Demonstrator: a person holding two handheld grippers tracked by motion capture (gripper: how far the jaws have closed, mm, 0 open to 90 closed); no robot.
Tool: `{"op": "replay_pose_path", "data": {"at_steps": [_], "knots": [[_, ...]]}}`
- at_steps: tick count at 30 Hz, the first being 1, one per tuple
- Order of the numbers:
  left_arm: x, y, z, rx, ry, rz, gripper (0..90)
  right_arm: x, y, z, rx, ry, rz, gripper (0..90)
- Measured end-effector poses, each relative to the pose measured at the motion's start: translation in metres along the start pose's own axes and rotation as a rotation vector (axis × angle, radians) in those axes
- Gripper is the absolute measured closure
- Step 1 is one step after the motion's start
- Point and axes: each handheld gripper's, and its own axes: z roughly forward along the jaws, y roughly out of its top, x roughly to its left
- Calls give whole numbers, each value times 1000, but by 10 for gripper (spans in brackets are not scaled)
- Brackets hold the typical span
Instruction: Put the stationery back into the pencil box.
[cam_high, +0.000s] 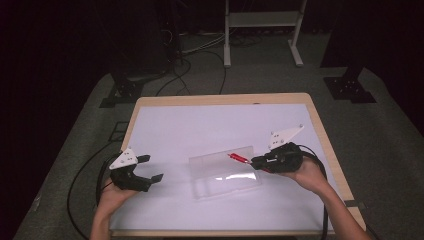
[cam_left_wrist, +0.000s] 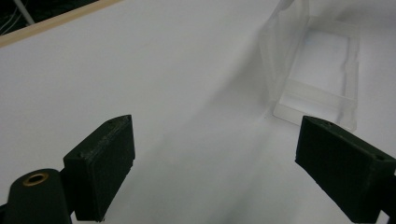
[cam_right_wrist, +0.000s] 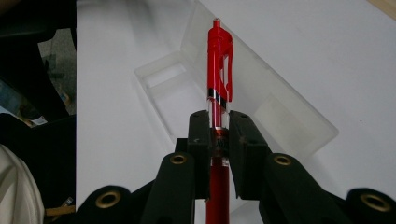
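Near the table's (cam_high: 150, 101) front left corner we hold the left gripper (cam_high: 150, 168) with jaws spread wide, nothing between them. Toward the right edge, our right gripper (cam_high: 256, 162) is clamped on a red pen (cam_right_wrist: 218, 70), its lower barrel hidden behind the pads. Beyond it, mid-table, lies the open clear case (cam_high: 225, 172), its edges faint against the white surface.

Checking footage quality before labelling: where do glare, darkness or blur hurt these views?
High view: dark surroundings, bright table, glare on the clear case. Left gripper view: case washed out, near jaws soft. Right gripper view: red pen sharp in the right gripper.
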Motion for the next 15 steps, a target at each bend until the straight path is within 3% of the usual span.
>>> {"op": "replay_pose_path", "data": {"at_steps": [15], "knots": [[0, -1, 0, 2, 1, -2, 113, 2, 4, 18, 24, 40, -47, 786]]}}
